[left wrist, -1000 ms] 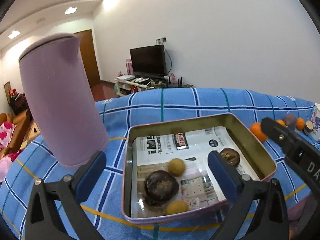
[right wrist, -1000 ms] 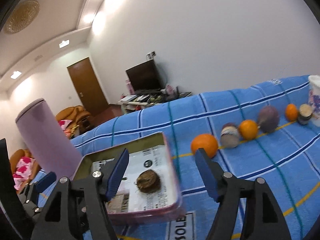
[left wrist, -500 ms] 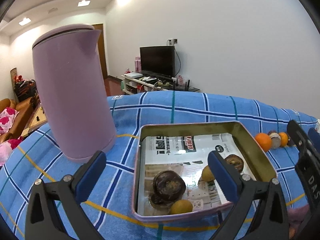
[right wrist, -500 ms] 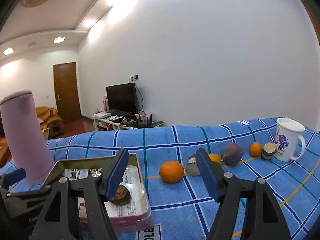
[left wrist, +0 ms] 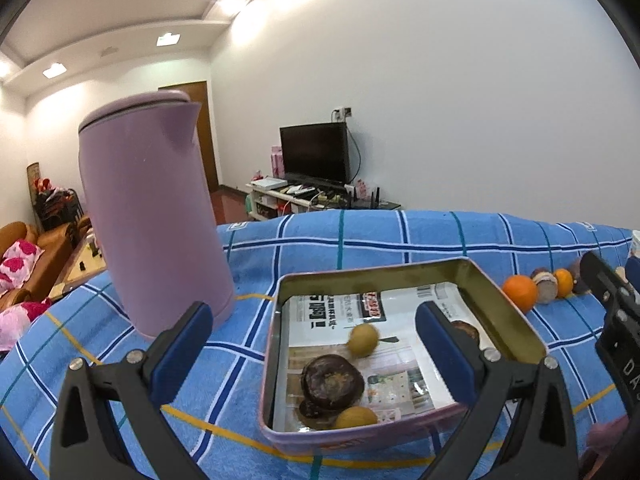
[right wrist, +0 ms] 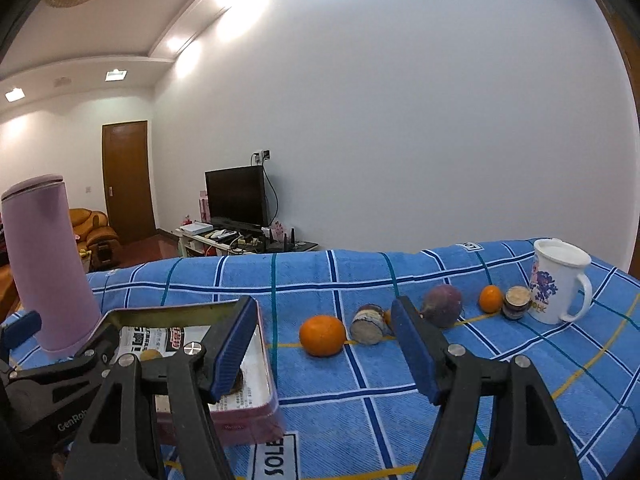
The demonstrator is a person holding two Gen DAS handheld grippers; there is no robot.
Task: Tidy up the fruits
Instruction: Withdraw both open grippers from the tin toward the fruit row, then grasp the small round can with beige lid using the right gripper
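On the desk, we hold the right gripper [right wrist: 320,344] half-open and empty toward the nearest orange [right wrist: 322,335], left gripper [left wrist: 308,344] wide, empty over the tin [left wrist: 500,312].

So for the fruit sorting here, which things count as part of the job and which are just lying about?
Part of the job:
- tin, with a dark fruit and two small yellow fruits in it
- large orange, small orange and purple fruit in the row on the cloth

Just lying about:
- purple kettle
- mug
- small jar
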